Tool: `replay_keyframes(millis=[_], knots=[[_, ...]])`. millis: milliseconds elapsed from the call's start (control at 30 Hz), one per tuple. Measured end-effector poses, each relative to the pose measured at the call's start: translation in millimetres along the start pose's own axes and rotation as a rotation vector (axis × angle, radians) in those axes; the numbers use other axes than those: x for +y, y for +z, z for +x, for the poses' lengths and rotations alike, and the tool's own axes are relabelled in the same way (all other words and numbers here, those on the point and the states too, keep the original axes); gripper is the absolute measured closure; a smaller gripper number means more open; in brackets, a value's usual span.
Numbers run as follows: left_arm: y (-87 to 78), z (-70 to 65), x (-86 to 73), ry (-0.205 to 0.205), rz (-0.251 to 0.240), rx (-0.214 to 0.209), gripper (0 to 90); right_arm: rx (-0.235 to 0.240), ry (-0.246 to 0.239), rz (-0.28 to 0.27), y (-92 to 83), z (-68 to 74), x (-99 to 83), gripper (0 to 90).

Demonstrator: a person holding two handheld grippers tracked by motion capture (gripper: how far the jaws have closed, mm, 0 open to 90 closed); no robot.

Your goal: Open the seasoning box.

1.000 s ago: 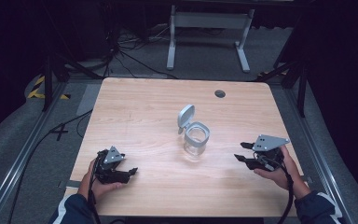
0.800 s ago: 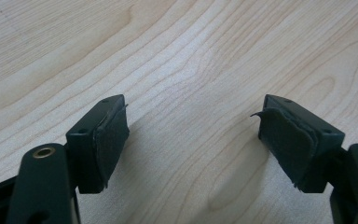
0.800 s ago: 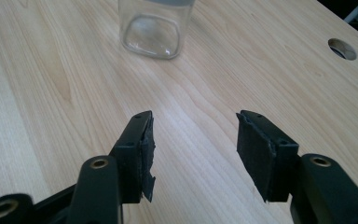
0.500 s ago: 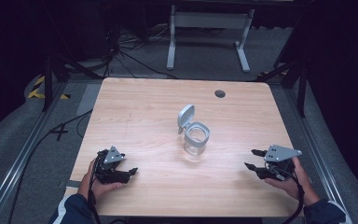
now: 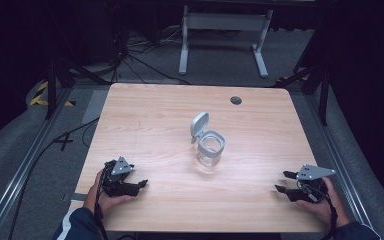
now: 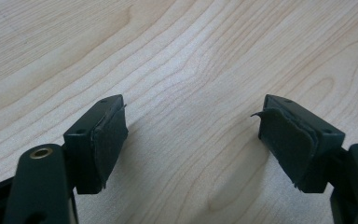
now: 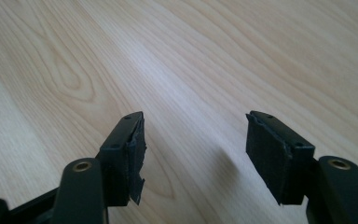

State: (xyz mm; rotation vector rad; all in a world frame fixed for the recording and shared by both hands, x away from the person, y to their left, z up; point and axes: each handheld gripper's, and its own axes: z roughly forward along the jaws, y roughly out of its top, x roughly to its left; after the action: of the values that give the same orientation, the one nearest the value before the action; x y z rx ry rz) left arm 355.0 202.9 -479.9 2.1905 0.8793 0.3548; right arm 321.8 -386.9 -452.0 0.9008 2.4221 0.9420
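As both gape: two tools [image 5: 139, 184] [image 5: 286, 182] | one jar [image 5: 210, 149] | one table [image 5: 160, 115]

no readable text, label, brand, number or sign appears anywhere in these views.

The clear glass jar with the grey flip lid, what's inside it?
The clear glass jar stands open, its grey flip lid tilted up behind. Nothing shows inside; the wooden table shows through. Clear liquid can't be ruled out.
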Motion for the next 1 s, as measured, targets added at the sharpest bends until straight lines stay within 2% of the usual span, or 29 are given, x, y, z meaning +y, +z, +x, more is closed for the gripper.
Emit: replay_keyframes(millis=[133, 200, 267, 367, 767, 900, 1000], knots=[[0.0, 0.0, 0.0, 0.0, 0.0, 0.0, 23.5, 0.012, 0.063, -0.014, 0.2, -5.2, -13.3, 34.9], [0.2, 0.0, -0.1, 0.0, -0.002, 0.0, 23.5, 0.03, 0.117, -0.064, 0.3, -8.5, -21.7, 33.9], [0.3, -0.1, 0.0, -0.002, -0.002, 0.001, 23.5, 0.025, 0.118, -0.061, -1.1, -9.4, -23.1, 32.9], [0.8, -0.3, -0.2, -0.004, -0.007, 0.001, 23.2, -0.006, 0.115, -0.055, -2.4, -8.2, -24.5, 29.8], [1.0, -1.0, -0.2, -0.008, -0.007, 0.01, 22.5, -0.011, 0.129, -0.049, -1.6, -9.6, -24.4, 26.4], [0.6, -0.8, 1.2, -0.012, 0.016, 0.005, 20.2, -0.014, 0.131, -0.048, -1.5, -9.6, -24.4, 25.6], [2.6, -0.4, 1.5, -0.008, 0.0, 0.016, 18.8, -0.019, 0.134, -0.046, -1.4, -9.5, -24.3, 24.3]])
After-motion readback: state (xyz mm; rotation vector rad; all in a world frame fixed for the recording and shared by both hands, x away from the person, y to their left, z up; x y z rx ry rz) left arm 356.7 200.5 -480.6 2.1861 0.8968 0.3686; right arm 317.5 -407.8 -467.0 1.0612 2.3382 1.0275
